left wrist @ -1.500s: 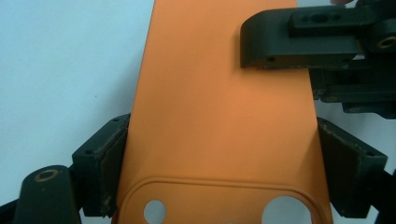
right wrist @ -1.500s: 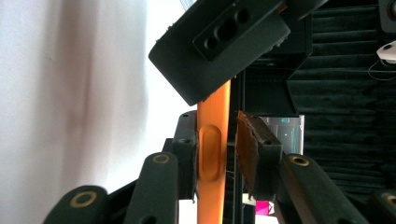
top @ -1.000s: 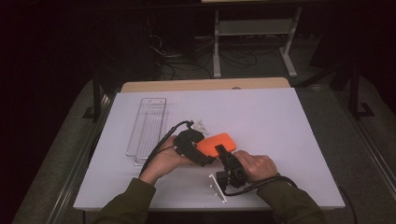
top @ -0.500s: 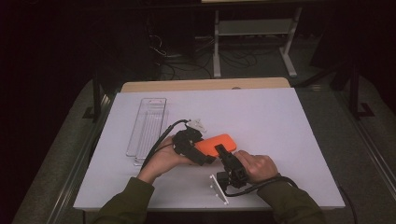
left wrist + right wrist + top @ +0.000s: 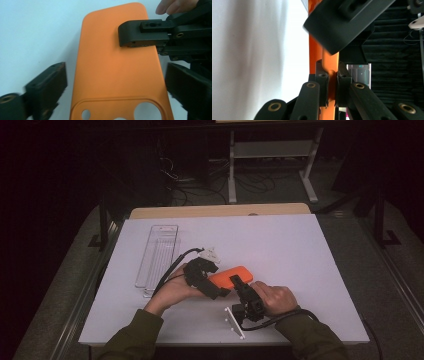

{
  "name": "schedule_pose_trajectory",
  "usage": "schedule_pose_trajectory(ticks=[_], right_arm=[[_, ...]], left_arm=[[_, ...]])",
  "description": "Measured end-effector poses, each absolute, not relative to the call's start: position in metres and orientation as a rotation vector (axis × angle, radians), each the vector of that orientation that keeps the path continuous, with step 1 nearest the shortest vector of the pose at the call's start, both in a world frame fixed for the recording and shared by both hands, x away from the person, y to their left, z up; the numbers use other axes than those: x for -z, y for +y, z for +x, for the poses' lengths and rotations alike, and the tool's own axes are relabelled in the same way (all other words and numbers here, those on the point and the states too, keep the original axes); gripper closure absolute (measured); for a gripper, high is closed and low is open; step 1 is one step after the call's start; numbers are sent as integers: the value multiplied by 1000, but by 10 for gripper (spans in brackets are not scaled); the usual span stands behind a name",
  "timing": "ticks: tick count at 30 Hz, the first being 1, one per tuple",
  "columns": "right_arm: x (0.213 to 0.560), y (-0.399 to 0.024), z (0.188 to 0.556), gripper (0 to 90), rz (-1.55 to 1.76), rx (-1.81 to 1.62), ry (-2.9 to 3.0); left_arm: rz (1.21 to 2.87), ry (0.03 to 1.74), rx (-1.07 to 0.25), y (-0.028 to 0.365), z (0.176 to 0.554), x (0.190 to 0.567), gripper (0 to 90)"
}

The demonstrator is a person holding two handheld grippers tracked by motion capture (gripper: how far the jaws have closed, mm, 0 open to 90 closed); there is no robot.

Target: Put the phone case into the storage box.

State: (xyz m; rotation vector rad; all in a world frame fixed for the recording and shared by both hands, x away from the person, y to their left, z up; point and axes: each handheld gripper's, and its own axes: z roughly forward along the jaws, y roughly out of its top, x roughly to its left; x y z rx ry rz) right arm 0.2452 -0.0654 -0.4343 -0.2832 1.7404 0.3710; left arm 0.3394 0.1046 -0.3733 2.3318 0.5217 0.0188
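Left gripper view: left gripper (image 5: 115, 85) jaws just opening, wide, straddling orange phone case (image 5: 117, 70) untouched; right gripper (image 5: 331, 75) clamped on case edge, beside white mat (image 5: 300, 260) centre. Handover to right likely.

This looks like a lab or test room. A white board (image 5: 300, 265) lies on a grey table (image 5: 385, 285) in a dark room, and behind it cables (image 5: 200, 185) sprawl over the floor beside a metal stand (image 5: 270, 155).
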Motion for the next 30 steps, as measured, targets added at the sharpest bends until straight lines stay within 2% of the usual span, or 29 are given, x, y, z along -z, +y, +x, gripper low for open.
schedule_pose_trajectory(ticks=[3,30], right_arm=[[435,-66,246,816,-264,-371,1753],[433,-89,267,810,-152,-326,1818]], left_arm=[[2338,521,-15,107,340,373,1],[2335,570,-74,150,348,368,0]])
